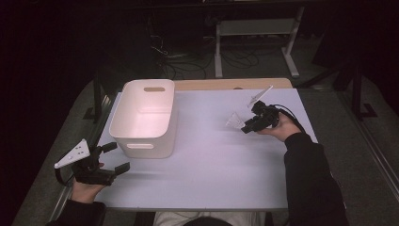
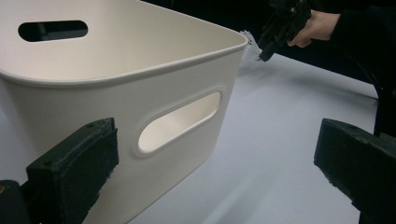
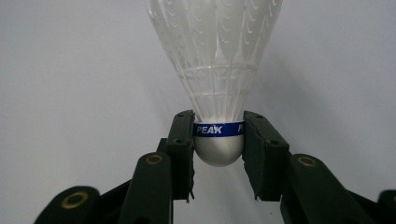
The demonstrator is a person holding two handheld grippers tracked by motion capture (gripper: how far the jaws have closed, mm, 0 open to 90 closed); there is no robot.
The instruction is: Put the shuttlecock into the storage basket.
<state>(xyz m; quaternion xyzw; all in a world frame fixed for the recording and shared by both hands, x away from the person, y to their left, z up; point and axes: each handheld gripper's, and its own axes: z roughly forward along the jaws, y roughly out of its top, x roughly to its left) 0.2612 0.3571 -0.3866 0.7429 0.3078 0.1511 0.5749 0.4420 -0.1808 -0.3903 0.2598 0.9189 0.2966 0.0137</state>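
Sitting at the left of the pale table [image 1: 211,160], toward its far side: a white bin [image 1: 145,117] with slot handles, showing nothing inside in the high view. Hovering at the near left corner, just near and left of the bin: the left gripper [image 1: 115,157], jaws spread wide and holding nothing. Looking along those jaws in the left gripper view [image 2: 215,158]: facing the bin [image 2: 140,93] wall and its handle slot close ahead, with bare table stretching off to the right.

Working at the right of the table, well apart from the bin: the right gripper [image 1: 245,126], clamping a white shuttlecock [image 1: 234,121]. Seen in the right gripper view: jaws [image 3: 218,140] pressing both sides of the rounded cork base of the shuttlecock [image 3: 217,70], at a blue band reading "PEAK", feathers fanning away from the camera over plain table.

Lying beyond the far edge: dark floor, cables and a white frame [image 1: 256,33]. Standing between the shuttlecock and the bin: open tabletop.
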